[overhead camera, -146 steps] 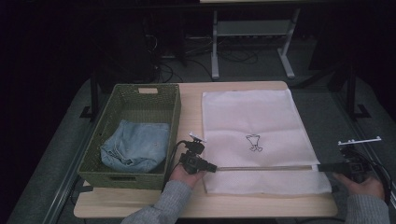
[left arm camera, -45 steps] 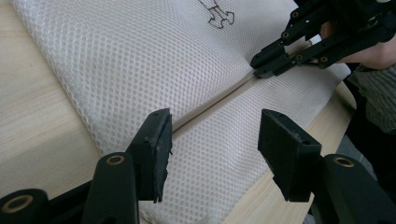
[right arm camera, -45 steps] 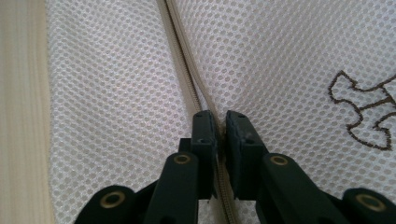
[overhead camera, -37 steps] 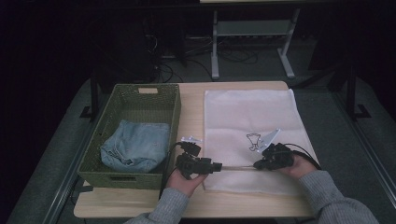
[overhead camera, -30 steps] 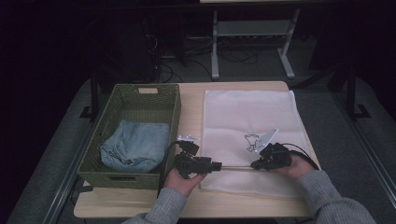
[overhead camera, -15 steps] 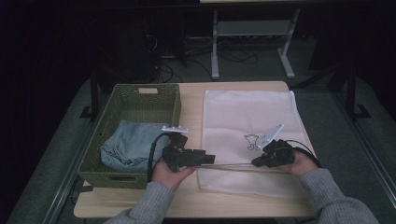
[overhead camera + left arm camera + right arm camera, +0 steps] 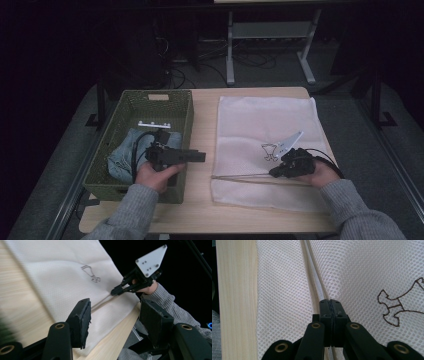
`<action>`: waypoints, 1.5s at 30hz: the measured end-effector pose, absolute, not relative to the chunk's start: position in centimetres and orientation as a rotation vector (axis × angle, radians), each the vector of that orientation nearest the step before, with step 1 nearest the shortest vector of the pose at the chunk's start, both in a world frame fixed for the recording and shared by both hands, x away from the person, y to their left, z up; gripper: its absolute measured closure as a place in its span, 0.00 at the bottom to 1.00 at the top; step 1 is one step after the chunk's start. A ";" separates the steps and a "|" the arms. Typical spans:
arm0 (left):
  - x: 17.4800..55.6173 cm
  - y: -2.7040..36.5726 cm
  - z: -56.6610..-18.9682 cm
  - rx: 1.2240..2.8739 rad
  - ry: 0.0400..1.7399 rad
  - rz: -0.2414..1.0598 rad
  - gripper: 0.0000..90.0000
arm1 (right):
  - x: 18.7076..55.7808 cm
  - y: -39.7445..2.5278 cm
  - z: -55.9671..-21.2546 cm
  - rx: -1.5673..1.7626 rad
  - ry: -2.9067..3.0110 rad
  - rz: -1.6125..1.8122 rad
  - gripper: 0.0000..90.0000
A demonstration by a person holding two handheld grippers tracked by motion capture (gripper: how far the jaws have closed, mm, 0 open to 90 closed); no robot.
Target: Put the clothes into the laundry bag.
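Observation:
A white mesh bag (image 7: pixel 265 125) with a small printed figure lies flat on the wooden table (image 7: pixel 202 125). A zipper line (image 7: pixel 240 176) runs across it near the front edge. My right gripper (image 7: pixel 274 174) is shut on the zipper (image 7: pixel 312 272), its jaws pressed together on the mesh (image 7: pixel 367 270). My left gripper (image 7: pixel 200 156) hovers over the right wall of the green basket (image 7: pixel 125 107), pointing at the bag. In the left gripper view its jaws (image 7: pixel 115 307) stand wide apart and empty, with the bag (image 7: pixel 62 272) and the right gripper (image 7: pixel 117 291) beyond.
Blue denim cloth (image 7: pixel 120 157) lies bunched in the basket's near half. A bare strip of table separates basket and bag. Dark floor, cables and a metal stand's legs (image 7: pixel 270 55) lie beyond the far table edge.
My right gripper slid left along the zipper from the bag's right edge toward its middle. My left gripper drew back from the bag's left edge to over the basket.

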State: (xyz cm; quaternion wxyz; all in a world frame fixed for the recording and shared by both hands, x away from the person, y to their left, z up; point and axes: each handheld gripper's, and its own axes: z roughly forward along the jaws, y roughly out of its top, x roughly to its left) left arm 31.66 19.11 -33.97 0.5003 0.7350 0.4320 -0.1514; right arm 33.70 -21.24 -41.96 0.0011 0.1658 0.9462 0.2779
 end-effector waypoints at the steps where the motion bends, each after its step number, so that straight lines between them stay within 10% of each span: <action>1: 31.7 19.7 -33.8 1.777 1.053 -0.362 0.47 | 33.7 -21.2 -42.0 0.522 2.972 0.870 0.98; 27: 34.6 29.6 -36.2 1.941 1.557 0.017 0.31 | 33.8 -21.4 -41.8 0.533 2.956 0.885 0.98; 45: 38.5 27.1 -40.2 2.242 1.722 -0.132 0.19 | 34.2 -20.6 -42.3 0.537 2.946 0.868 0.98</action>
